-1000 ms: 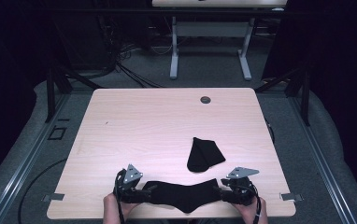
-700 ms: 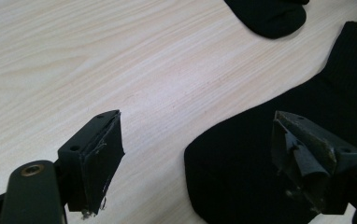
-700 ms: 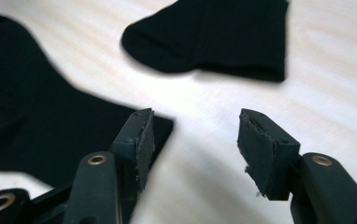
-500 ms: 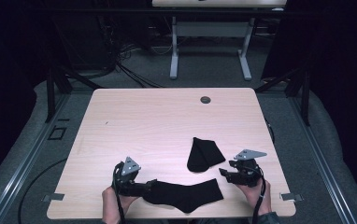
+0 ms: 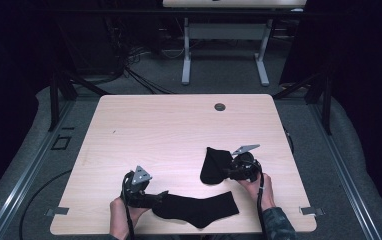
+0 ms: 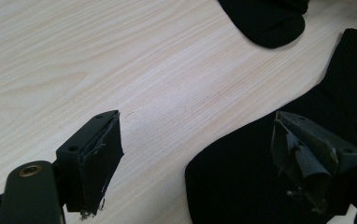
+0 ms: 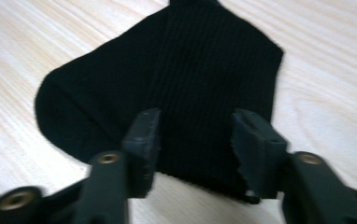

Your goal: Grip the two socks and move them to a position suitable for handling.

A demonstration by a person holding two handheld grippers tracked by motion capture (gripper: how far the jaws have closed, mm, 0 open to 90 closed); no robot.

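High view, table: a pale wooden table with a small round dark cap near its far edge.
High view, flat sock: a black sock lies spread out along the near edge, between the two hands.
High view, folded sock: a second black sock, folded over, lies just beyond the flat one, toward the right side.
High view, left gripper: the left gripper lies low at the left end of the flat sock, held by the left hand; from here I cannot tell how far its jaws stand apart.
High view, right gripper: the right gripper sits at the right edge of the folded sock, held by the right hand; the jaw gap is too small to read here.

Left gripper view, jaws: the left gripper stands wide open with nothing between the jaws.
Left gripper view, flat sock: the flat sock lies under the right-hand jaw and reaches partway into the gap; bare wood lies under the other jaw.
Left gripper view, folded sock: a rounded end of the folded sock shows at the top edge, apart from the flat one.

Right gripper view, jaws: the right gripper is open, both jaws over the near edge of the folded sock, gripping nothing.
Right gripper view, contact: whether the tips touch the cloth I cannot tell.
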